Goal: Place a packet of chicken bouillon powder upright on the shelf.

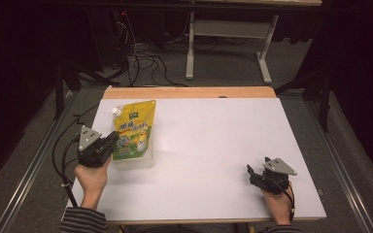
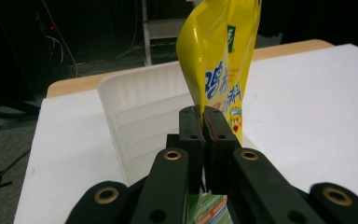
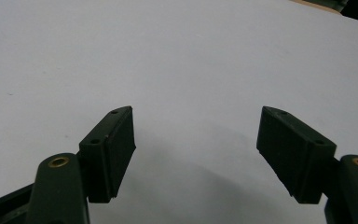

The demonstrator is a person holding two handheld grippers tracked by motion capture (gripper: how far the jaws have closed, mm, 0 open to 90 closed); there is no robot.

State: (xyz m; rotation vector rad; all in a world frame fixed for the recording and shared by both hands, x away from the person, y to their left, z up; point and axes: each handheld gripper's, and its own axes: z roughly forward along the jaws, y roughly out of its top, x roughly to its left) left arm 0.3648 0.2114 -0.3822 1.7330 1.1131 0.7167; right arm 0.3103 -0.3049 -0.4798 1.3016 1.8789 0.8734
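Beside the clear tray (image 2: 135, 116), left tool (image 2: 204, 122) clenched on yellow pouch (image 2: 219, 70); right tool (image 3: 196, 154) released.

I count one yellow pouch (image 1: 133, 130) with one white spout at its top corner. It stands in one clear plastic tray (image 2: 135, 116). There is one white table (image 1: 213, 155). I hold two grippers, my left gripper (image 1: 108, 143) and my right gripper (image 1: 253, 174), one in each of my two hands.
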